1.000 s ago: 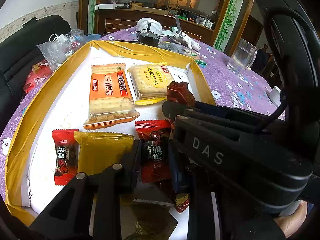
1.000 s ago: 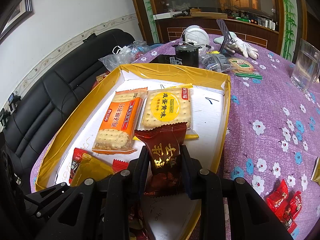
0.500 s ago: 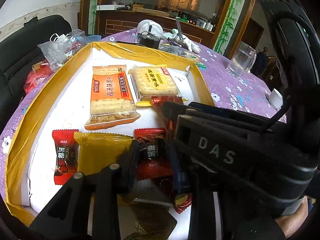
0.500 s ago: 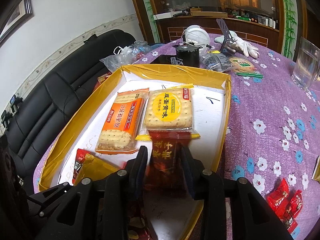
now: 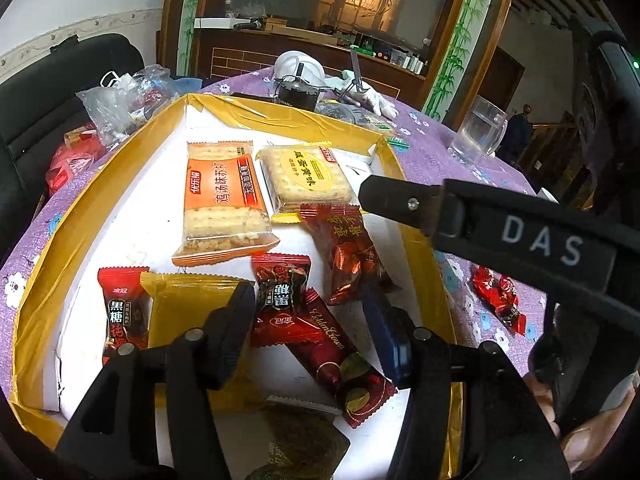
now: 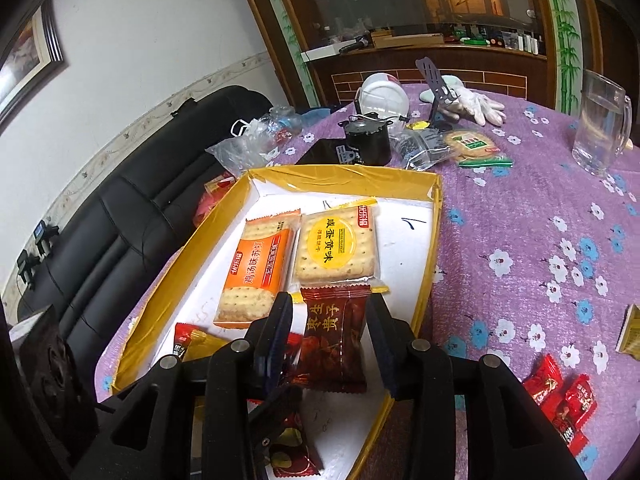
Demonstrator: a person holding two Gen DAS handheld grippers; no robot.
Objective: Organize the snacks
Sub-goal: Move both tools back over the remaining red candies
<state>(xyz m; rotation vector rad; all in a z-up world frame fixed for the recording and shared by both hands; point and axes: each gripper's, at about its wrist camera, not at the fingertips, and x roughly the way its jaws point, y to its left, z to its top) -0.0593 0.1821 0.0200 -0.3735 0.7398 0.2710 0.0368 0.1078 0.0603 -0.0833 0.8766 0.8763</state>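
The right gripper (image 6: 330, 330) stood with its jaws spread, the dark red candy pack (image 6: 334, 340) lying loose between them on the white floor of the yellow-rimmed tray (image 6: 344, 179), its near end just below the yellow cracker pack (image 6: 335, 249). In the left wrist view the same candy pack (image 5: 347, 252) lay right of centre, with the right gripper's arm, lettered "DAS", reaching in above it from the right.

The left gripper (image 5: 310, 316) was also released, its fingers wide apart over a red candy (image 5: 282, 300) and a dark red wrapper (image 5: 336, 354) printed "Golden Crown". Left of these lay a plain yellow packet (image 5: 184, 308) and a red candy (image 5: 122, 312) bearing the characters 黑糖. Farther back sat an orange cracker pack (image 5: 222, 200) with Chinese writing, side by side with the yellow-labelled cracker pack (image 5: 306, 176).

On the purple floral tablecloth (image 6: 540, 216), right of the tray, more red candies (image 6: 560, 396) lay near, and a glass mug (image 6: 602, 124) stood far right.
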